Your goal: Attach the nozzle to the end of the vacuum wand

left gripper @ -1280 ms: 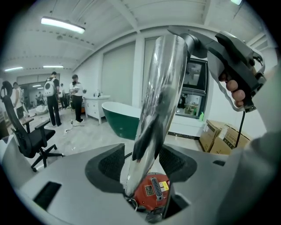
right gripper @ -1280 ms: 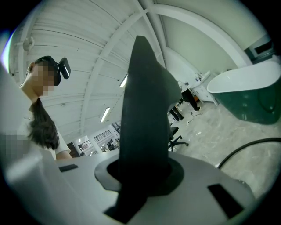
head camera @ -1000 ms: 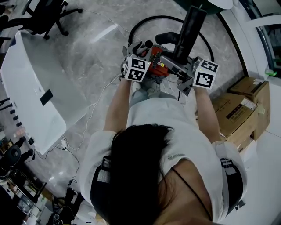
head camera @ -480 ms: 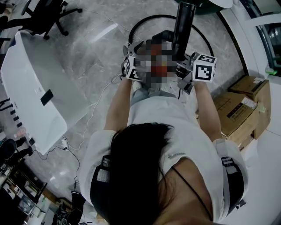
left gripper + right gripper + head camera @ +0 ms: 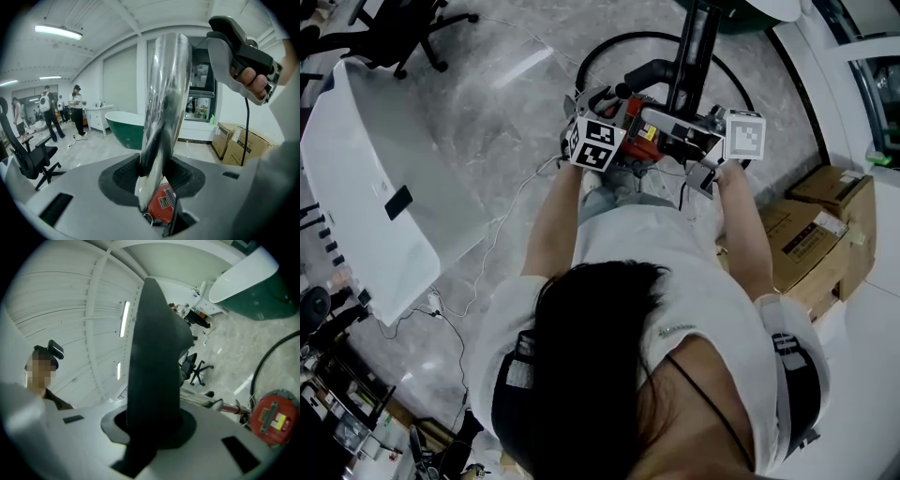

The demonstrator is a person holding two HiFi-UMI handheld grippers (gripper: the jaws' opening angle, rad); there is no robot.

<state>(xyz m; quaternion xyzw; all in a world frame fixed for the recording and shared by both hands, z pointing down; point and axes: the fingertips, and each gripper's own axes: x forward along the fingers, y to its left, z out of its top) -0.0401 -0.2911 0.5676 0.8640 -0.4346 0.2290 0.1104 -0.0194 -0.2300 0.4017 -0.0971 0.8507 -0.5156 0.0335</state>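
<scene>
A: What takes up the most room?
B: The white bathtub [image 5: 375, 187] on the marble floor [image 5: 487, 94] at the left. Next come the person [image 5: 619, 309], seen from above, and the cardboard boxes [image 5: 816, 234] at the right.
A: And in front of the person?
B: A black hose [image 5: 598, 52] loops over the floor, and both tools are held close together out in front of the chest.
A: What does the left tool [image 5: 157, 185] have?
B: Its jaws have just been closing, and they pinch the vacuum wand [image 5: 166, 89] — a shiny silver tube standing up between them. A red vacuum part [image 5: 161, 204] shows just below the grip.
A: And the right tool [image 5: 150, 427]?
B: It is clamped on the nozzle [image 5: 154, 362] — a black tapering piece that rises from between its jaws, held above the floor near the wand.
A: Are nozzle and wand joined?
B: No view shows that.
</scene>
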